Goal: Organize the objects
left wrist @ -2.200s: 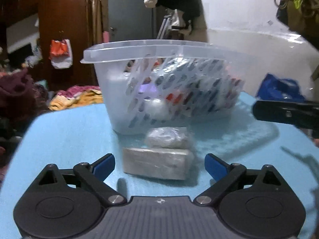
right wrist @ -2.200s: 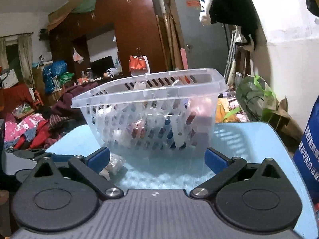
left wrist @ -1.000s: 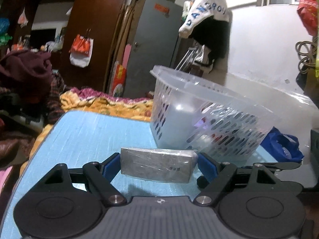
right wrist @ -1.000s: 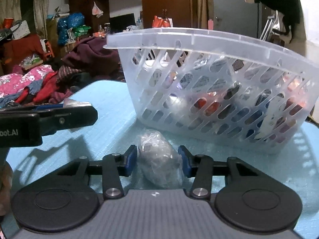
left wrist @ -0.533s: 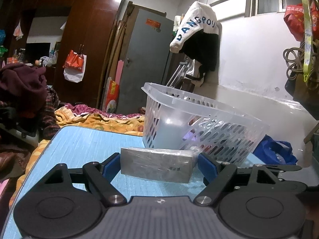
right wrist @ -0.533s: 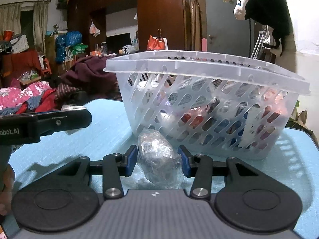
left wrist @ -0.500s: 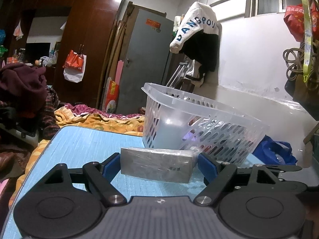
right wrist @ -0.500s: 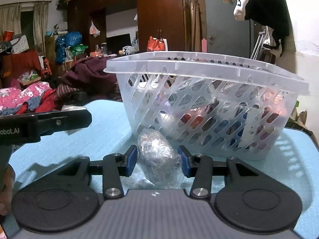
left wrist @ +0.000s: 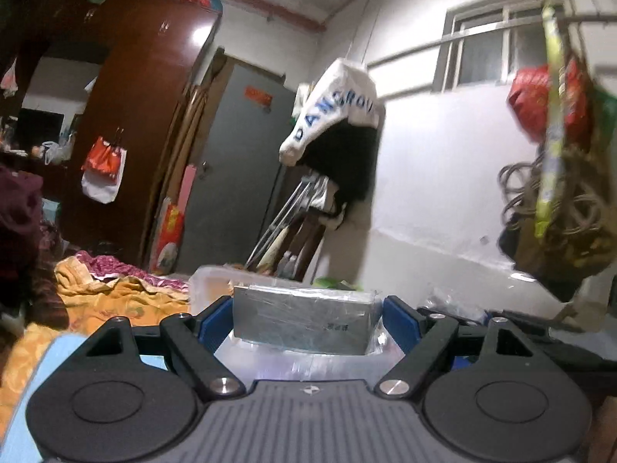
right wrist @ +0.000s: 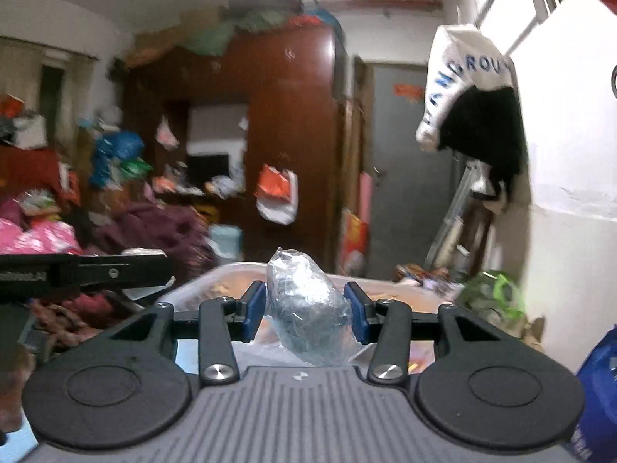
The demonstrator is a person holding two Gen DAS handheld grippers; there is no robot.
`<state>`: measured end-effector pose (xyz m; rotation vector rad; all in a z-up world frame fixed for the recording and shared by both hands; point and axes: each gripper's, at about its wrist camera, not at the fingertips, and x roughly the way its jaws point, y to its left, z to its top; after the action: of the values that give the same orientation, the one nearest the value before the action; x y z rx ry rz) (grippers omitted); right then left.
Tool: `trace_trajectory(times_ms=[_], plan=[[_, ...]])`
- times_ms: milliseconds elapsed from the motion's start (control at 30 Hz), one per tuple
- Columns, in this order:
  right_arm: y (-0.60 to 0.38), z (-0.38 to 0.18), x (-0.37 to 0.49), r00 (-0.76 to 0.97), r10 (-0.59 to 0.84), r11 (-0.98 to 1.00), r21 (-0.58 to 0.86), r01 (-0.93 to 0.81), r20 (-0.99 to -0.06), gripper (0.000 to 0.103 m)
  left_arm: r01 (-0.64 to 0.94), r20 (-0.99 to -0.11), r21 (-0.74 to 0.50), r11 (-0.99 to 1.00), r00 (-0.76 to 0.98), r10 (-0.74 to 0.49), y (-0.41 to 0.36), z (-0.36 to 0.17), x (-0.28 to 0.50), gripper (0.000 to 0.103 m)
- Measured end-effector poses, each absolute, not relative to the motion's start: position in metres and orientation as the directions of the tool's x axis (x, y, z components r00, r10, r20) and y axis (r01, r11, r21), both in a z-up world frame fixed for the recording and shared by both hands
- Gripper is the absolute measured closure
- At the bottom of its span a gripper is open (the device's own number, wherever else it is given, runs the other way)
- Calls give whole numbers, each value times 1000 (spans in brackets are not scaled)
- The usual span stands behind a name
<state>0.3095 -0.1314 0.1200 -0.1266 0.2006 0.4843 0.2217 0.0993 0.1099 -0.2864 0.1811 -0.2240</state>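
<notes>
Both grippers are holding wrapped items above the clear basket.

The left gripper [left wrist: 307, 322] is pinching a flat silver-grey block [left wrist: 302, 320] crosswise between its blue pads [left wrist: 399, 322], while the right gripper [right wrist: 304, 310] is squeezing a crinkled clear-plastic bundle [right wrist: 308, 306] that is standing upright between its pads. Just beyond and below each held item, the translucent basket's [left wrist: 210, 289] rim is showing, with the light blue tabletop [left wrist: 38, 370] peeking at the lower left. Farther back, a white and black garment [left wrist: 339, 135] is hanging on the wall beside a grey door [left wrist: 235, 169] and a dark wooden wardrobe [right wrist: 293, 127].
</notes>
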Motion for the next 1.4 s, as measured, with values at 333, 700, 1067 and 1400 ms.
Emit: trace_trajectory(times_ms=[333,700,1067,1400], plan=[[-129,96,366,850,420,881,-82,-467,-319,0,84,-336,-290,953,924,-184,85,105,305,0],[-165,99,356,844,397,910,35,-413,-362,0,99,-281,-242,965,945,-168,96,102,275,0],[-176,87,330,853,374,913,-14,-407,-363,0,123,-319,-186,975,931,-178,76,102,261,0],[-186,89,326,863,369,920,6,-391,-344,0,122,-349,-183,975,920,-181,66,96,257,0]])
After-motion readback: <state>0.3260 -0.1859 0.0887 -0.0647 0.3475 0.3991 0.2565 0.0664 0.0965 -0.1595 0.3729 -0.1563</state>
